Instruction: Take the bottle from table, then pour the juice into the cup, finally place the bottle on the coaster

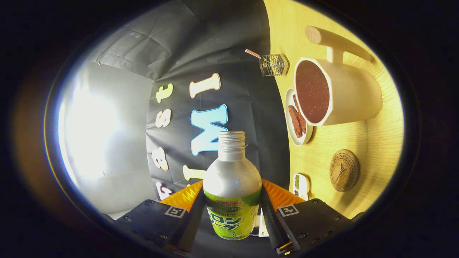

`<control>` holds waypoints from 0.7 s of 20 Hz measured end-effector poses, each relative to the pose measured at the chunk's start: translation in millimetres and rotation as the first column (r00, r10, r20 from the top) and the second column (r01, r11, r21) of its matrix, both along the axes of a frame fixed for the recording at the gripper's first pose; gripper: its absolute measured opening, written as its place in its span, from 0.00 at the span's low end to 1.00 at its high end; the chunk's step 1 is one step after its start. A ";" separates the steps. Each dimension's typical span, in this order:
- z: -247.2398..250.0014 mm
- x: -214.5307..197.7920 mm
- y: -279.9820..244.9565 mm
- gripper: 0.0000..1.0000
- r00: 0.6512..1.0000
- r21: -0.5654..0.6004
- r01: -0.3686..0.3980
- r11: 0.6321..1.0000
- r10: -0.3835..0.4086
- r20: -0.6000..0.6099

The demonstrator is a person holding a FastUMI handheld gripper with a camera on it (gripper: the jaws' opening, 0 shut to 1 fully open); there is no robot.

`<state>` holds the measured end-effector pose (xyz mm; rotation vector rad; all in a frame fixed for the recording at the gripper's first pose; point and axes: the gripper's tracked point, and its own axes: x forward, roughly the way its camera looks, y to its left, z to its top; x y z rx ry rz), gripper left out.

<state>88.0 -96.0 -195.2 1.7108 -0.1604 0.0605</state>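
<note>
A: Gripping confirmed; the gripper (232,215) has its two fingers (272,218) closed against the sides of the silver metal bottle with the green label (232,190); one finger presses each flank of the labelled lower body, so the opening is just the bottle's width.

B: Bottle condition?

A: Cap off, threaded neck bare; the bottle stands along the fingers' line with its mouth pointing ahead of them; the whole view is rolled, so the pale wooden table (380,143) runs up one side and the booth's black cloth wall fills the middle.

B: Bottle on the table or clear of it?

A: It sits between the fingers with the black wall behind it; contact with the table cannot be told.

B: Where is the cup?

A: The cream cylindrical cup with a wooden rod handle (344,93) is beyond the fingers, well ahead of the bottle's mouth and off to the table side; dark reddish-brown contents show at its rim.

B: Coaster?

A: The round cork coaster with a stamped emblem (344,170) lies on the table nearer the fingers than the cup, apart from it, nothing on it.

B: Other items?

A: A small white plate holding brown strips (297,122) just beside the cup's mouth; a small wire basket (274,65) beyond the cup near the wall; a small white dish with green bits (300,185) close to the finger on that side.
</note>
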 end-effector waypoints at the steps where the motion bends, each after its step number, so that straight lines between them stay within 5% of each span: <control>1: 0.4 -0.4 -1.0 0.78 1.000 0.010 0.001 1.000 -0.002 0.007; 14: 13.7 7.4 -3.7 0.78 0.997 0.125 0.036 0.991 -0.044 0.062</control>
